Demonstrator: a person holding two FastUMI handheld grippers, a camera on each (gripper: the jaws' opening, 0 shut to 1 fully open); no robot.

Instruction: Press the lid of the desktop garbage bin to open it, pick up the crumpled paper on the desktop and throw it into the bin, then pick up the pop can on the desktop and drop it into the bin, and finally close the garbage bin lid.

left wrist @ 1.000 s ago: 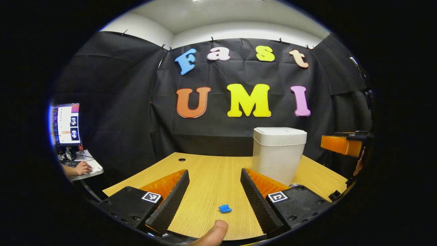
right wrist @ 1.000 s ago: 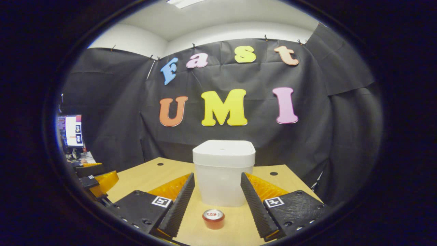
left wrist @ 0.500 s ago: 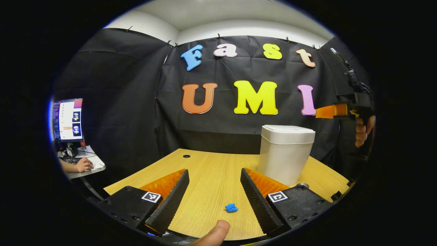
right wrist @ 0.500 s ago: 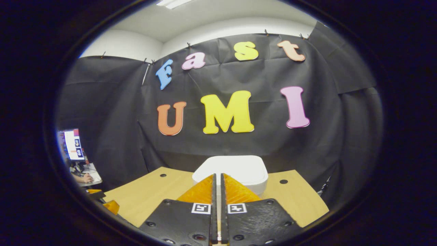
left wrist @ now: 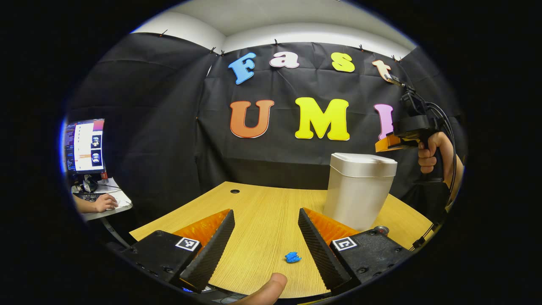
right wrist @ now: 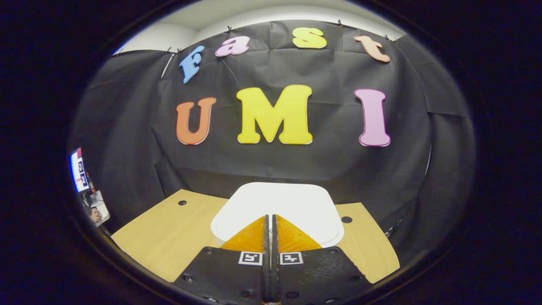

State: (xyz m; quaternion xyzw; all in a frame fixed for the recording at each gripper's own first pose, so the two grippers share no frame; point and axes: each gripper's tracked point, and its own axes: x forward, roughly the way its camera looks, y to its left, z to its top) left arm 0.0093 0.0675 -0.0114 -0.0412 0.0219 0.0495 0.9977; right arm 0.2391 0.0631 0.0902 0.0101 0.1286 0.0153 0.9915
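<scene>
**Above the bin lid: first step, the press that opens it**

Over the white desktop garbage bin (right wrist: 277, 203), my right gripper (right wrist: 269, 218) hangs with its two fingers clenched together on nothing, tips pointing down toward the near part of the lid (right wrist: 296, 199). In the right gripper view the lid lies flat and shut just past my fingertips; I cannot tell whether they touch it yet. In the left gripper view that same gripper (left wrist: 387, 145) shows farther off, held in a hand (left wrist: 432, 154) just above the bin's (left wrist: 360, 192) right rim.

I judge this to be the opening step: the lid is not yet up. The next move calls for a short, straight push down on the lid with the closed tips, then a lift clear so it can spring open.

My left gripper (left wrist: 266, 231) waits low over the wooden desktop (left wrist: 262, 212), jaws spread wide and empty. A small blue scrap, which I take for the crumpled paper (left wrist: 292, 257), lies on the desk between the fingers, nearer the right one. The top of the pop can (left wrist: 381, 230) peeps up beside the bin's base. A thumb (left wrist: 266, 291) shows at the bottom edge. Far left, a monitor (left wrist: 83, 146) stands on a side desk.
</scene>
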